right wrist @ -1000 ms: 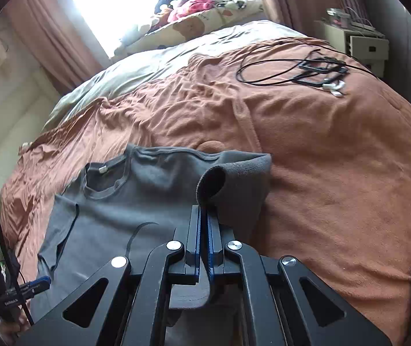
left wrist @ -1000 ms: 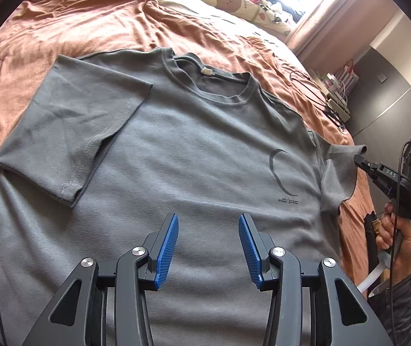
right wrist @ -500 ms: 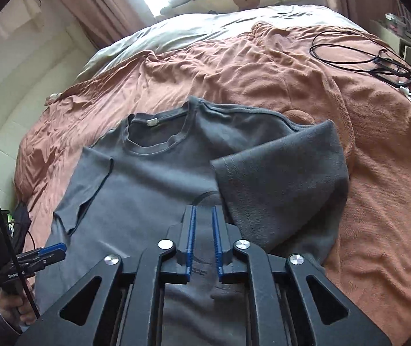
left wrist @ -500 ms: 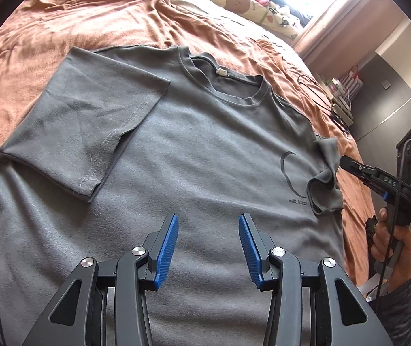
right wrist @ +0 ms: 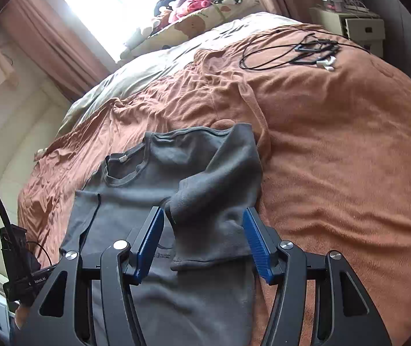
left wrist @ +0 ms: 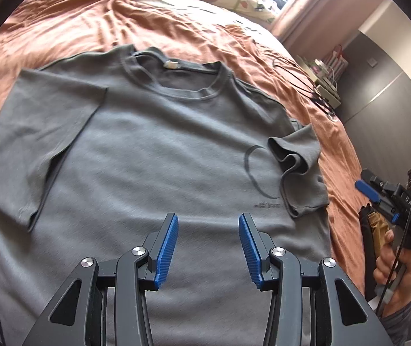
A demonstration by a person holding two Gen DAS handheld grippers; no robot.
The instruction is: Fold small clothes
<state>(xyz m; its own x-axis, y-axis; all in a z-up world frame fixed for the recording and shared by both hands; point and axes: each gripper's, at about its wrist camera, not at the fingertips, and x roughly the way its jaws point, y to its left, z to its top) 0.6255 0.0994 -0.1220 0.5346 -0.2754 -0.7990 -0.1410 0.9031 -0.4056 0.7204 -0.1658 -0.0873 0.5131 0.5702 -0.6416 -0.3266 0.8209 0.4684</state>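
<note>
While both tongs gape empty, grey T-shirt (left wrist: 153, 150) lies flat — right sleeve (right wrist: 220, 190) folded inward.

Both cams are fisheyes riding on the tools, looking forward and down along the fingers. The left one sits close over the lower front of the grey T-shirt (left wrist: 153, 150), facing up the bed (left wrist: 96, 26) toward the pillows, and catches the right tool (left wrist: 375, 199) at its right edge. The right one looks in from the shirt's sleeve side, also close, facing the window (right wrist: 110, 8). Both share the shirt, its collar, the orange blanket and the cables (right wrist: 297, 50).
</note>
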